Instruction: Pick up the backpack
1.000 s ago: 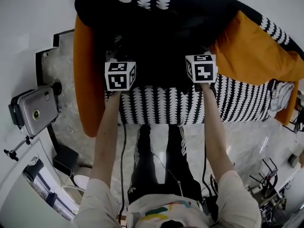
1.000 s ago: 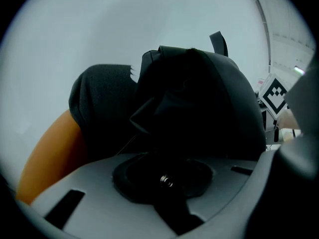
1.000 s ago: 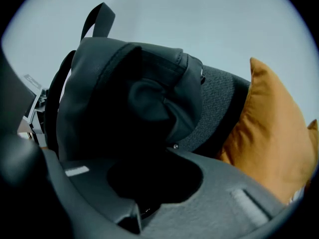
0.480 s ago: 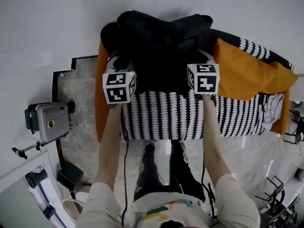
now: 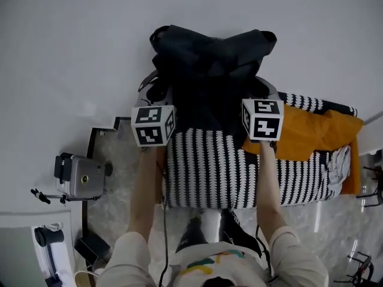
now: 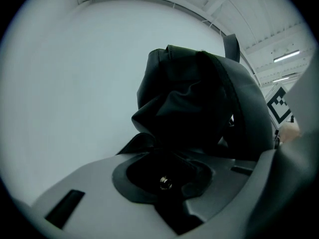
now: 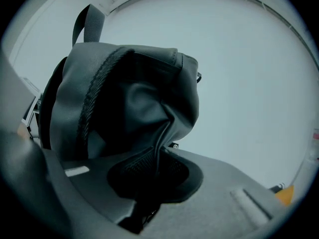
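A black backpack (image 5: 209, 64) hangs in the air in front of the white wall, held up between both grippers. My left gripper (image 5: 160, 103) is shut on its left side, black fabric (image 6: 184, 113) bunched in the jaws. My right gripper (image 5: 254, 97) is shut on the right side, where a fold of the backpack (image 7: 129, 108) runs into the jaws. A strap loop (image 7: 87, 21) sticks up from the top of the bag. The jaw tips are hidden by the fabric in the head view.
Below stands a sofa with a black-and-white patterned cover (image 5: 239, 166) and an orange blanket (image 5: 317, 133). A grey device on a tripod (image 5: 81, 177) stands at the left on the marble floor. The white wall (image 5: 72, 52) is close behind the bag.
Both grippers have risen together with the backpack, lifting it off the sofa and up in front of the wall. The sofa now lies well below it.
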### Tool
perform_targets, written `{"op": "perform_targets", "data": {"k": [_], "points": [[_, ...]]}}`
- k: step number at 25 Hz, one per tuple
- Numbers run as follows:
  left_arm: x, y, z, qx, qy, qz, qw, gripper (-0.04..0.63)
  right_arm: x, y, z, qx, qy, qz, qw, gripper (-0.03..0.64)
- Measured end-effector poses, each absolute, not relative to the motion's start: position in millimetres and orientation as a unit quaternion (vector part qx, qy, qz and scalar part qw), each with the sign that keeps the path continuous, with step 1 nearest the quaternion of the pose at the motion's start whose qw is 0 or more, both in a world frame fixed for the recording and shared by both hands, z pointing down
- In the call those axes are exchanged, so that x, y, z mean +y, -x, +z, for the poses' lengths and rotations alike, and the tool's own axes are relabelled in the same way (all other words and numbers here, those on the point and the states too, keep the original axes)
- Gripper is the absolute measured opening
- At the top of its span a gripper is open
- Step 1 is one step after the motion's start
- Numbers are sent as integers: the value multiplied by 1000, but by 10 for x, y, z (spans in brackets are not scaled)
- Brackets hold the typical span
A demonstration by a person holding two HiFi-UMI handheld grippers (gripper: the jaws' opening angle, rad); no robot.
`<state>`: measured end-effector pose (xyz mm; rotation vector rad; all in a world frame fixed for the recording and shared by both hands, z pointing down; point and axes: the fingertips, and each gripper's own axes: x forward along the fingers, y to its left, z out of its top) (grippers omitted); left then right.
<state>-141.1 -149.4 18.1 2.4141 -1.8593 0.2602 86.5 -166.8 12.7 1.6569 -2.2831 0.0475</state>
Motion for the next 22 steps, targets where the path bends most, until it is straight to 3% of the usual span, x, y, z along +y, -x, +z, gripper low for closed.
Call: {"op": "perform_targets", "data": {"k": [11, 22], "points": [[-740, 1296, -1065, -605, -794, 46, -17, 72, -904, -954, -1076, -809, -579, -42, 89, 37], [65, 1165, -1538, -619, -783, 36, -57, 72, -182, -1073, -1495, -817, -567, -84, 63, 38]]}}
